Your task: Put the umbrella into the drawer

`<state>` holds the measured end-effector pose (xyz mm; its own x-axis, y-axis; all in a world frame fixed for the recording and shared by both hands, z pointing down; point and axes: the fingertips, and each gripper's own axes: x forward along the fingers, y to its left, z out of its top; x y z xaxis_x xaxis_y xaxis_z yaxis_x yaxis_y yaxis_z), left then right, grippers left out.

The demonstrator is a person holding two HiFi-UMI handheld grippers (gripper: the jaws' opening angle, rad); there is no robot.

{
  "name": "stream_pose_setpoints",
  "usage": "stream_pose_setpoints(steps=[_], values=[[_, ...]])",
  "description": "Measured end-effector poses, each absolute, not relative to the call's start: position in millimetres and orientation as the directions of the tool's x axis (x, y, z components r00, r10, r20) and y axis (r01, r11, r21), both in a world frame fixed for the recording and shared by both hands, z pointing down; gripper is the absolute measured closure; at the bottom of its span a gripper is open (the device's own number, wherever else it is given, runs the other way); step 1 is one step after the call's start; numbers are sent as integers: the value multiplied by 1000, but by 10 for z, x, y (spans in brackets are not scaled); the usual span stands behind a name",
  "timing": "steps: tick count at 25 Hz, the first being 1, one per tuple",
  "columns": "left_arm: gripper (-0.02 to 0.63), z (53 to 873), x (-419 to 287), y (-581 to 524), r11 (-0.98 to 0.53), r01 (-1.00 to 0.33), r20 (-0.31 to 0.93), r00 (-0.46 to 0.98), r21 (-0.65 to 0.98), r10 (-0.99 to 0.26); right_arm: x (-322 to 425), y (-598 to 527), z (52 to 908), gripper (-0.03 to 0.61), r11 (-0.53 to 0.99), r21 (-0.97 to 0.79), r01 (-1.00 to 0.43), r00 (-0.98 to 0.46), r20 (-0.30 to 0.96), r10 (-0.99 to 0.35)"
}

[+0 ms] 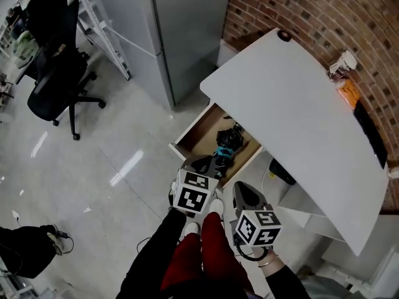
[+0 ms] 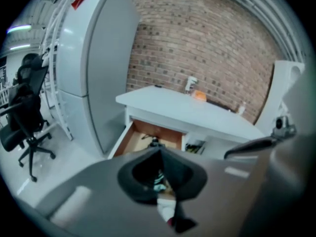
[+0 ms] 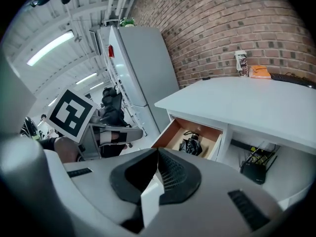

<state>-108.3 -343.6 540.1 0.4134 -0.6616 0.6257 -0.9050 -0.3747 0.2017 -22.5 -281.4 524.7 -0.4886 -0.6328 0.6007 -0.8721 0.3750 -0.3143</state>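
Note:
The black folded umbrella (image 1: pixel 228 143) lies inside the open wooden drawer (image 1: pixel 189 141) under the white desk; it also shows in the right gripper view (image 3: pixel 191 144) and partly in the left gripper view (image 2: pixel 155 142). My left gripper (image 1: pixel 207 165) hangs over the drawer's near edge, above and short of the umbrella, its jaws shut with nothing between them (image 2: pixel 160 154). To its right, my right gripper (image 1: pixel 243 192) sits just outside the drawer front. Its pads meet and hold nothing (image 3: pixel 158 154). Neither gripper touches the umbrella.
The white desk (image 1: pixel 299 111) stands against a brick wall (image 1: pixel 312 11). A tall grey cabinet (image 1: pixel 168 36) is to the drawer's left and a black office chair (image 1: pixel 59 80) is further left. A black box with cables (image 3: pixel 256 167) sits under the desk. My legs in red trousers (image 1: pixel 199 254) are below the grippers.

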Motion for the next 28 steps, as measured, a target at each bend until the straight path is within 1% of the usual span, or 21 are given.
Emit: stream_pose_setpoints(steps=[9, 28], values=[[612, 4961, -1193, -3096, -402, -892, 551, 446, 208, -705, -244, -2669, 4934, 568, 397, -309, -864, -503, 538, -676], [612, 3994, -1625, -2505, -365, -912, 390, 409, 184, -825, -185, -2364, 4177, 569, 408, -284, -868, -491, 367, -790]])
